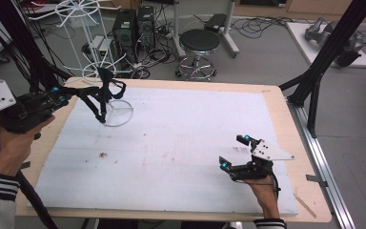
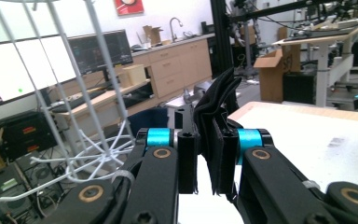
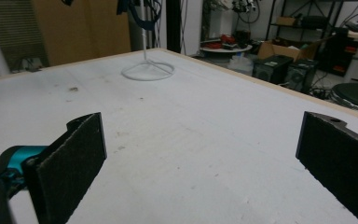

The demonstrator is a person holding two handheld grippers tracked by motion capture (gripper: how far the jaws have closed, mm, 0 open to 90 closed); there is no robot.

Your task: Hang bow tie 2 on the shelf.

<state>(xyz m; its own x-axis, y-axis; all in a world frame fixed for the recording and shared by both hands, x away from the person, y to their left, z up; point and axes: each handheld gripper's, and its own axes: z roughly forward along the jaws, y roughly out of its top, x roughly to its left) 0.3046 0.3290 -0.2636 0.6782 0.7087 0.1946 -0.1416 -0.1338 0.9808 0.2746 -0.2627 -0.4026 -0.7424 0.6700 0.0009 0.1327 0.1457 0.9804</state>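
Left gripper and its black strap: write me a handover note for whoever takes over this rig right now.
Left gripper: shut on the black strap, held up at the white wire stand at the table's far left.
Right gripper: open, holding nothing, low over the white table mat near right.
Done: strap picked up and brought to the stand.
Left: whether the strap already hangs on the stand cannot be told; probably hook it, then release.

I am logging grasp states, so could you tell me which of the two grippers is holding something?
The left gripper: its jaws clamp a black strap, while the right gripper is open.
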